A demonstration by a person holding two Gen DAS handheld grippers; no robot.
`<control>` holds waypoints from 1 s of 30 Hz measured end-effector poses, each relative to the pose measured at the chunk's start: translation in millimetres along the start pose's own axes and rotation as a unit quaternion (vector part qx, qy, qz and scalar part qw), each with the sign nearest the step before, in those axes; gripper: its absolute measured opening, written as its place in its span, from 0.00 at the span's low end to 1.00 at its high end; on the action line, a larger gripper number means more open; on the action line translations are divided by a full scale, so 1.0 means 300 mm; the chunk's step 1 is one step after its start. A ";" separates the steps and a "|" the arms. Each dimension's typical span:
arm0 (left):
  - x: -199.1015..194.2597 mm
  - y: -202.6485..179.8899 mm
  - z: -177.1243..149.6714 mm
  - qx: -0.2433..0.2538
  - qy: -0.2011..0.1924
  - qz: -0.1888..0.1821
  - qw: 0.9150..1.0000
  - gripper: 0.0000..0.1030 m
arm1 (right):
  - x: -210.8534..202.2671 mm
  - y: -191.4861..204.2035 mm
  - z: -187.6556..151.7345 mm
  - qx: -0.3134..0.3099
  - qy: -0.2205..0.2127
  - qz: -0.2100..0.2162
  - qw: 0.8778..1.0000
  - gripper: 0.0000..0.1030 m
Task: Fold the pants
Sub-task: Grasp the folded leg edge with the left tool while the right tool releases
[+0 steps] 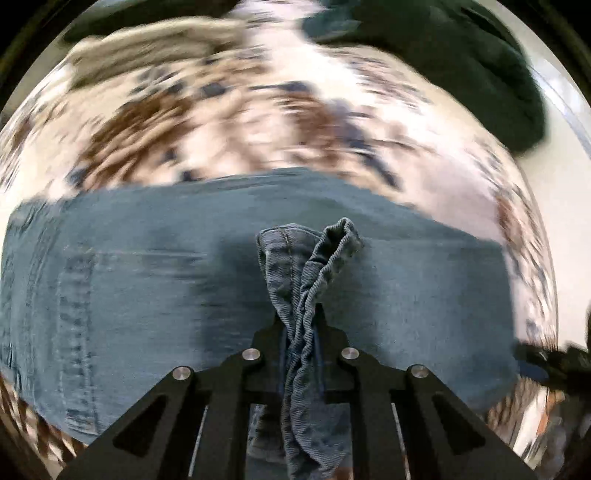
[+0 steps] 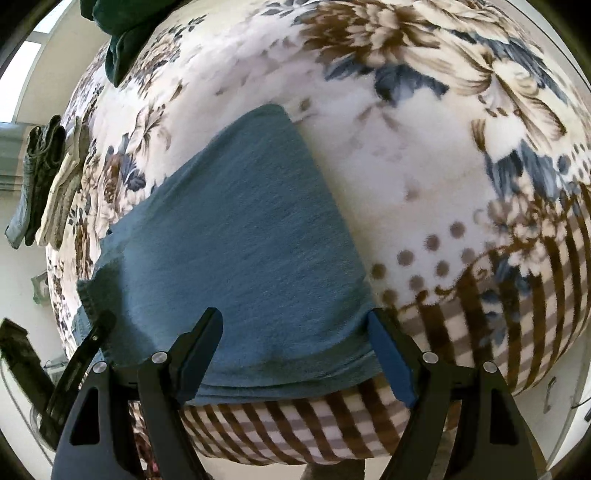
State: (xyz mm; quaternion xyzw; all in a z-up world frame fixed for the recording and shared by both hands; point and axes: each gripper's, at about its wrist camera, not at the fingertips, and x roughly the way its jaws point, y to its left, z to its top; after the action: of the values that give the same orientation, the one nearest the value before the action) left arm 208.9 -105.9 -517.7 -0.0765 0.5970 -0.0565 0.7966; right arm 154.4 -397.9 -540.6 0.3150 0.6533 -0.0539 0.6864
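Note:
Blue denim pants [image 1: 147, 280] lie flat across a floral blanket [image 1: 207, 122]; the view is motion-blurred. My left gripper [image 1: 300, 325] is shut on a bunched part of the pants [image 1: 314, 251], which sticks up between the fingers. In the right wrist view the pants [image 2: 236, 236] lie folded on the blanket [image 2: 406, 155]. My right gripper [image 2: 295, 343] is open, its fingers [image 2: 388, 354] straddling the near edge of the pants, with nothing held.
A dark green garment [image 1: 461, 55] lies at the far right of the blanket; it also shows in the right wrist view [image 2: 122, 33]. Beige fabric [image 1: 147, 44] lies far left. Folded clothes [image 2: 48, 181] hang at the blanket's left edge. The blanket's striped border [image 2: 295, 424] drops off near me.

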 end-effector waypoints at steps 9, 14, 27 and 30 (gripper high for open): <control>0.020 0.066 0.003 -0.025 0.019 -0.022 0.999 0.10 | -0.027 0.101 -0.006 -0.080 -0.027 -0.019 0.996 0.70; 0.001 0.101 -0.021 -0.034 0.042 -0.034 0.998 0.17 | 0.119 0.098 -0.094 -0.174 0.071 -0.124 0.974 0.59; -0.093 -0.015 -0.004 -0.104 0.044 -0.113 0.987 0.45 | -0.001 0.272 -0.037 -0.129 0.042 0.005 0.991 0.15; 0.035 -0.056 -0.053 -0.063 0.103 -0.073 0.990 0.45 | 0.174 0.293 -0.057 -0.107 0.123 0.025 0.986 0.13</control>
State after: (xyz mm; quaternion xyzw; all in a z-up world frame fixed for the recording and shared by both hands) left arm 196.6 -125.3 -528.8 -0.1634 0.6710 -0.0844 0.7183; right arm 189.7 -301.7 -556.6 0.2597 0.7270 0.0725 0.6314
